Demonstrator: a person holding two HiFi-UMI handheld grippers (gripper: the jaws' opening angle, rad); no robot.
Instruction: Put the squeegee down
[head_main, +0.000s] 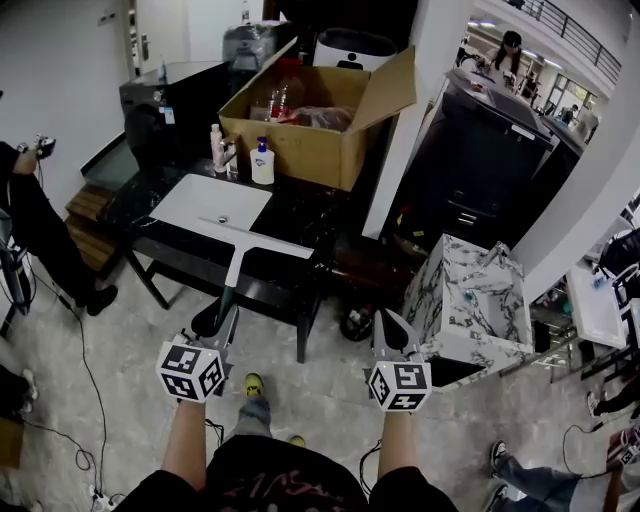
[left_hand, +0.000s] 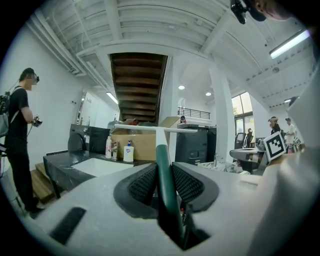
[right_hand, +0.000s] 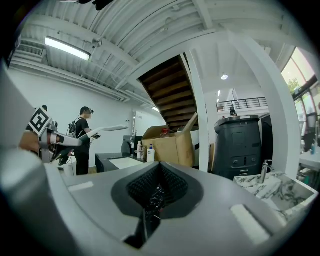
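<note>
Squeegee handle (head_main: 232, 285), pinched by left tool (left_hand: 162, 169), shows clearest in left gripper view.

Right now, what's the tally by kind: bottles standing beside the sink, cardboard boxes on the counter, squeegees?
Bottles: 2 (tall bottle, pump bottle)
Cardboard box: 1
Squeegee: 1, held in the left claw
Total: 4
</note>
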